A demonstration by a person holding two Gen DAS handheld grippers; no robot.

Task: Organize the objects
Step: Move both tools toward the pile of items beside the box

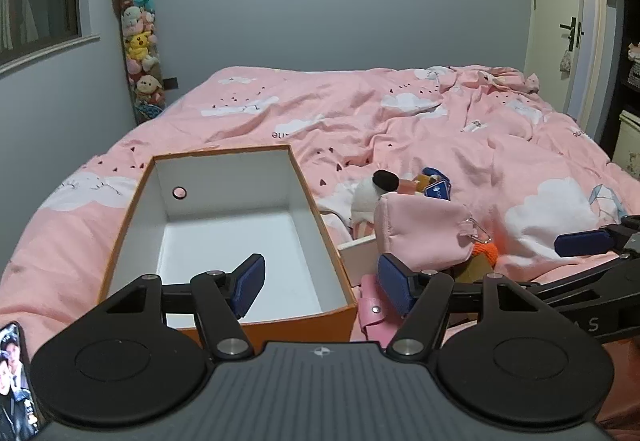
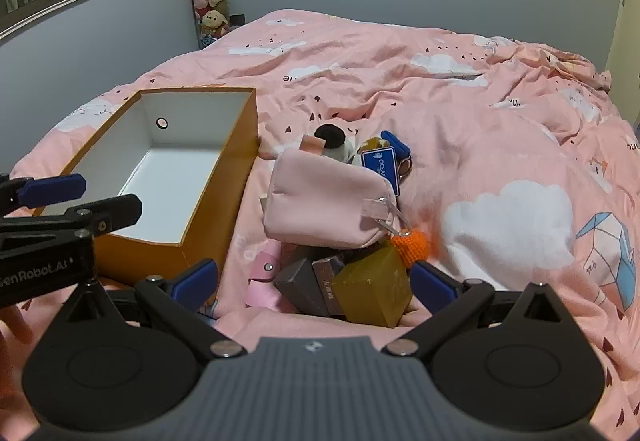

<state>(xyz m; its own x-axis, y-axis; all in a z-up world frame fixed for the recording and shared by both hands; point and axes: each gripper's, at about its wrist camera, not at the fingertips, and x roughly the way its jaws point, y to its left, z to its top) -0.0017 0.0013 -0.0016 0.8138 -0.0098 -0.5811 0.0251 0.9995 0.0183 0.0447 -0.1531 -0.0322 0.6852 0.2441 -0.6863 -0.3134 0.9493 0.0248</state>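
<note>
- Right gripper [image 2: 314, 281] hangs wide open and empty over the pile: amber block [image 2: 374, 291], dark box [image 2: 310, 287], pink pouch [image 2: 328, 201] on top.
- Left gripper [image 1: 320, 285], open and holding nothing, straddles the wall of the empty orange box [image 1: 136, 209].
- Risk: closing now could catch two items, or tip the pouch off the soft duvet [image 2: 460, 101].

Your left gripper [image 1: 322, 283] tilts downward, jaws wide, nothing clamped. Your right gripper [image 2: 314, 277] tilts downward beside it, jaws fully spread, empty.
</note>
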